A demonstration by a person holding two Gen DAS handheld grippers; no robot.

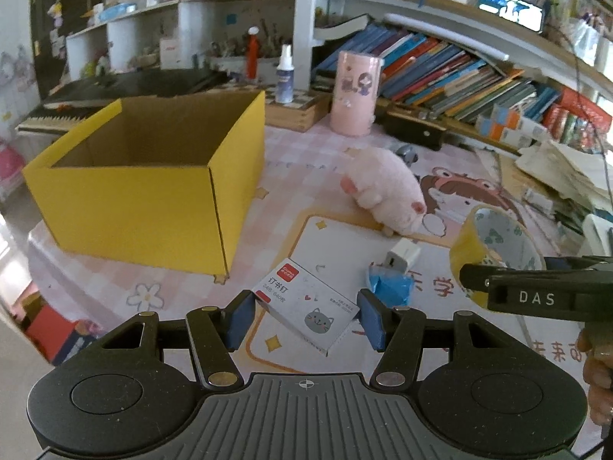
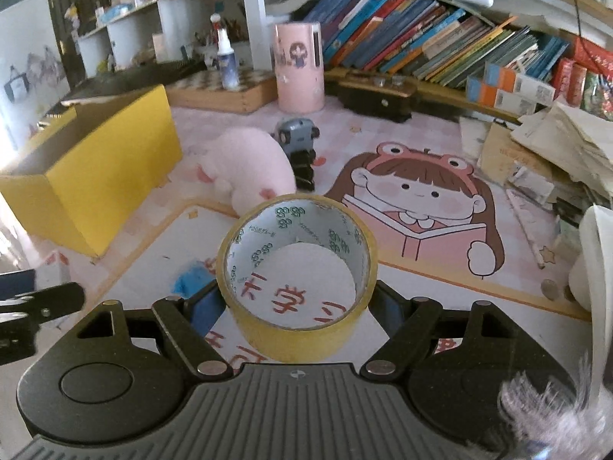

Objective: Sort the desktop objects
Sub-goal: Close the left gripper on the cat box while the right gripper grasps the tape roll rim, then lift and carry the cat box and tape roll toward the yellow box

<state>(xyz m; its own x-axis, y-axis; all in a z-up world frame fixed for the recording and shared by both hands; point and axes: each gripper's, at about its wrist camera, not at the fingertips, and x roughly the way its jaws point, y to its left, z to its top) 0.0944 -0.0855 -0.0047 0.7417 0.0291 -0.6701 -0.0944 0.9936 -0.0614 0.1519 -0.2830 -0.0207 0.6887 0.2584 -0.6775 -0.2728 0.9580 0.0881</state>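
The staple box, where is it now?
The staple box sits between the left gripper's blue pads in the left wrist view, lifted above the desk mat, with the yellow box ahead on the left.

Each gripper, left (image 1: 305, 316) and right (image 2: 297, 308), was matte black, with a ribbed grey base, brass-coloured pivot pins and blue fingers (image 1: 371, 316). White "DAS" lettering marked the right one.

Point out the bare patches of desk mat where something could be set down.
Bare mat lies between the yellow cardboard box and the pink plush pig, and over the cartoon girl print. It is crowded around the white charger plug, the blue wrapper and the paper pile.
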